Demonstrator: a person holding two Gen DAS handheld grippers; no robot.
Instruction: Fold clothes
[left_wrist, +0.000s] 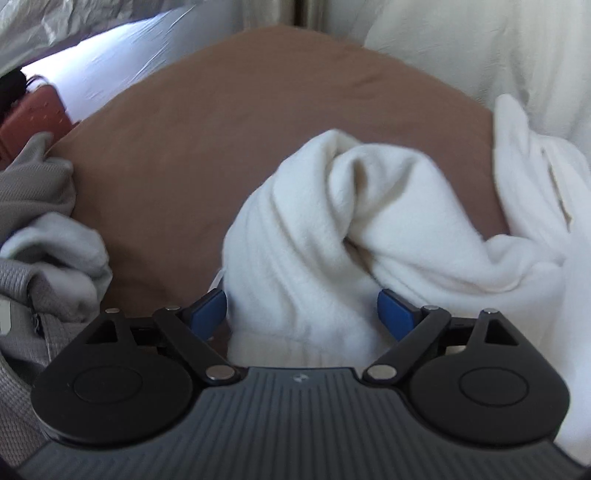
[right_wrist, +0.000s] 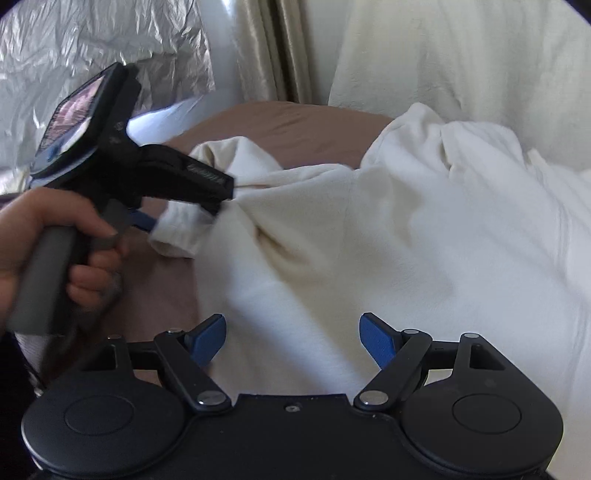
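With the cream fleece garment (right_wrist: 332, 240) bunched on the brown bed sheet (left_wrist: 221, 129) toward its right edge, both the left gripper (left_wrist: 301, 314) and right gripper (right_wrist: 291, 338) gape open, so each should probably pinch one single hem layer.

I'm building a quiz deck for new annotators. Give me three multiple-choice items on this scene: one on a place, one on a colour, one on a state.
1. Where does the grey garment lie in the left wrist view?
A. at the left edge
B. at the right edge
C. in the middle

2. What colour is the sheet under the white garment?
A. green
B. brown
C. black

3. How do the right gripper jaws stand?
A. clamped on a hanger
B. pressed shut
C. spread apart

Answers:
1 A: it bunches beside the sheet's left side.
2 B: bare brown cloth shows around the garment.
3 C: a wide gap shows between its blue pads, above the white garment.
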